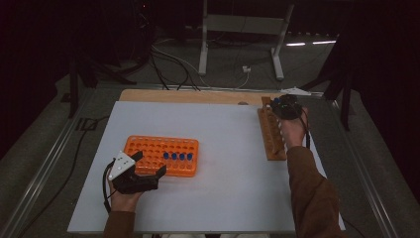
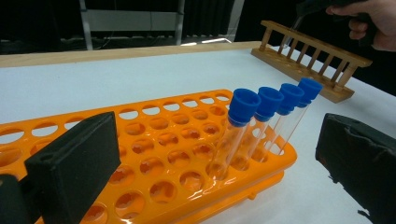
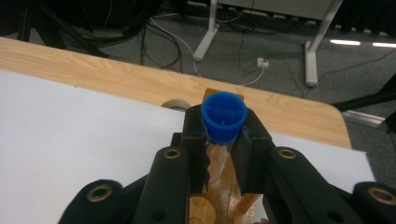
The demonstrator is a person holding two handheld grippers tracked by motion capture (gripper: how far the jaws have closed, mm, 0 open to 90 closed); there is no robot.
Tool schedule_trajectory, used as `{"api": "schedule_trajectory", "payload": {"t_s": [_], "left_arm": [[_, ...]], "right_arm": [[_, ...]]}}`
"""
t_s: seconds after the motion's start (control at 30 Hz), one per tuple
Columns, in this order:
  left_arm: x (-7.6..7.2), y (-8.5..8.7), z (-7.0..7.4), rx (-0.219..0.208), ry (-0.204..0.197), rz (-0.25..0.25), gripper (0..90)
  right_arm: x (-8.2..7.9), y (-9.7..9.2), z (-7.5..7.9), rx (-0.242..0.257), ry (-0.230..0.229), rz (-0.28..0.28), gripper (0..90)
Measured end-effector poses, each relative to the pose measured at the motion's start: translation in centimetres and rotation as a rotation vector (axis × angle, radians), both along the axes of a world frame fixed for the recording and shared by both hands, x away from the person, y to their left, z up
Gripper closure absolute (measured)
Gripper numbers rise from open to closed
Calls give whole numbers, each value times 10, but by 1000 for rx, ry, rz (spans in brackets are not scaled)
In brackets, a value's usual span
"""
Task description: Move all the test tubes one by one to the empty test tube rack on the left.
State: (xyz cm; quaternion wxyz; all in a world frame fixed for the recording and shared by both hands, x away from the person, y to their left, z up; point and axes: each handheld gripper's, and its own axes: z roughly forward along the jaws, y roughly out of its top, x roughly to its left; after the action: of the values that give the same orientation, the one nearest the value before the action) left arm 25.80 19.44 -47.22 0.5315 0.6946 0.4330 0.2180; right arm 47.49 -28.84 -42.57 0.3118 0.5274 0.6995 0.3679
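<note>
Right gripper (image 3: pixel 224 154) closed on clear, blue-capped tube (image 3: pixel 223 122) above slatted wooden rack (image 1: pixel 272 134) — left gripper (image 1: pixel 147 166) spread wide, nothing held, beside perforated glossy orange rack (image 1: pixel 161 148), four capped tubes (image 2: pixel 261 121) seated.

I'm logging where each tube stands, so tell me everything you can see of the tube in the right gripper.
The test tube is clear, glass or plastic by its look, closed by a ribbed blue cap. It stands roughly upright, clamped just below the cap between the black jaws of the right gripper, and looks empty. It hangs over the far end of the wooden rack, above a round hole; whether its bottom touches the rack cannot be told.
</note>
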Motion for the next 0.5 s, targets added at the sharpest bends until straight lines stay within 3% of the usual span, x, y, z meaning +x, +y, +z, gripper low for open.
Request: {"api": "schedule_trajectory", "payload": {"t_s": [0.33,0.5], "left_arm": [[-1,-1,1,-3,-6,3,8],[-1,-1,1,-1,-7,8,8]], "right_arm": [[-11,-3,23,4,-54,14,771],[-19,-3,31,31,-83,26,771]]}}
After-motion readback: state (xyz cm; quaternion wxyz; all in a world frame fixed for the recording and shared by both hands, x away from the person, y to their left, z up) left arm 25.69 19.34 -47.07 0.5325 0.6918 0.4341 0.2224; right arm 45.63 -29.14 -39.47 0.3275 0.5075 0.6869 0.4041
